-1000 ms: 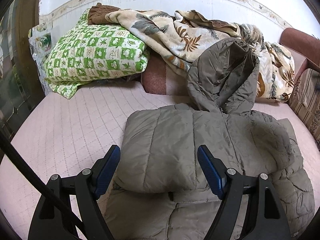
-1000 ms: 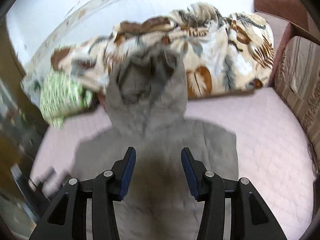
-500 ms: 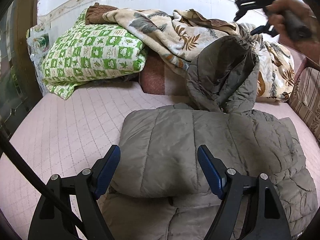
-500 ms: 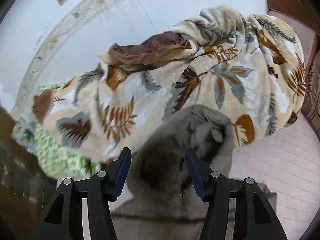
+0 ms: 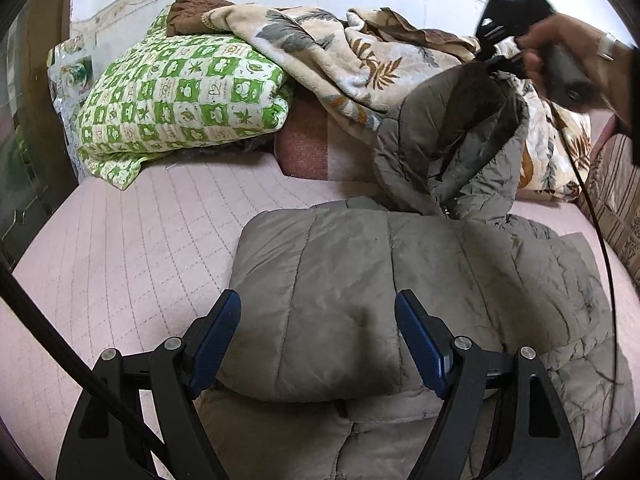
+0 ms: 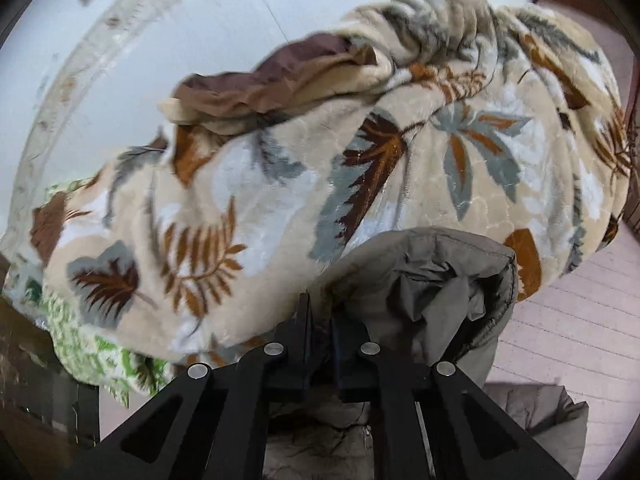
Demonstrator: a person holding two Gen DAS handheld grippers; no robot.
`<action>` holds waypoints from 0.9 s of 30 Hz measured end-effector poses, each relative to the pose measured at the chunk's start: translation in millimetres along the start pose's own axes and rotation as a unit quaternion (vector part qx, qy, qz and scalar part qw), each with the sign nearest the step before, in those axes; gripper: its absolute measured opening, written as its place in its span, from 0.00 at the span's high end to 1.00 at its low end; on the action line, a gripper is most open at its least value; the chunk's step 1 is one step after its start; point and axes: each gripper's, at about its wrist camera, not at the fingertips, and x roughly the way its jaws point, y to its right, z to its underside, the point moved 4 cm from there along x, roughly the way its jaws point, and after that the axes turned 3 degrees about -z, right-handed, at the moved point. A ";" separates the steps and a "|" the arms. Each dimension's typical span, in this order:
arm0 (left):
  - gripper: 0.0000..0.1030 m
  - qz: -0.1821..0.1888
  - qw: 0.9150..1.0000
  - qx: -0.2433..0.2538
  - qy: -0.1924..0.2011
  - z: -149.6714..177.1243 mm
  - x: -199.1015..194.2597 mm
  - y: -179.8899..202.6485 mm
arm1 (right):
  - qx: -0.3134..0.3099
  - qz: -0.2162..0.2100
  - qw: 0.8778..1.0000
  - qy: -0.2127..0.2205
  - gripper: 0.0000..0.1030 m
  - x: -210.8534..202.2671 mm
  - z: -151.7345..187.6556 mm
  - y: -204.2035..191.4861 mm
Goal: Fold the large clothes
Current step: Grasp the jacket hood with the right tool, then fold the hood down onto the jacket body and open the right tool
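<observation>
hood (image 6: 432, 276) pinch, right view only

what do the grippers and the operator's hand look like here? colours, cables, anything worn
Left gripper: black frame, silver pivot bolts, blue pads on its fingers. Right gripper: same black build, black cable trailing. Right hand: pale wristband or watch, dark sleeve.

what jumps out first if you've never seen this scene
The grey puffer jacket lies half folded on the pink quilted bed, its hood pinched at the rim by the shut right gripper. Behind it a leaf-print blanket is heaped against the wall, beside a green checked quilt at the left. The left gripper hangs open over the jacket.
</observation>
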 end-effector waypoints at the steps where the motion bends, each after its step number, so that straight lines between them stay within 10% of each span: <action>1: 0.24 0.001 1.000 -0.002 0.004 -1.0 -3.3 -0.2 | -0.001 -0.009 1.000 0.005 0.92 -10.7 5.3 -2.6; 16: 0.24 0.000 0.999 -0.030 0.023 -6.7 -30.0 -22.4 | -0.050 -0.088 0.994 0.042 0.92 -182.9 150.0 -29.0; 27: 0.24 -0.001 0.999 -0.025 0.029 -6.4 -37.4 -24.6 | -0.021 -0.085 0.996 0.016 0.92 -193.8 304.1 16.9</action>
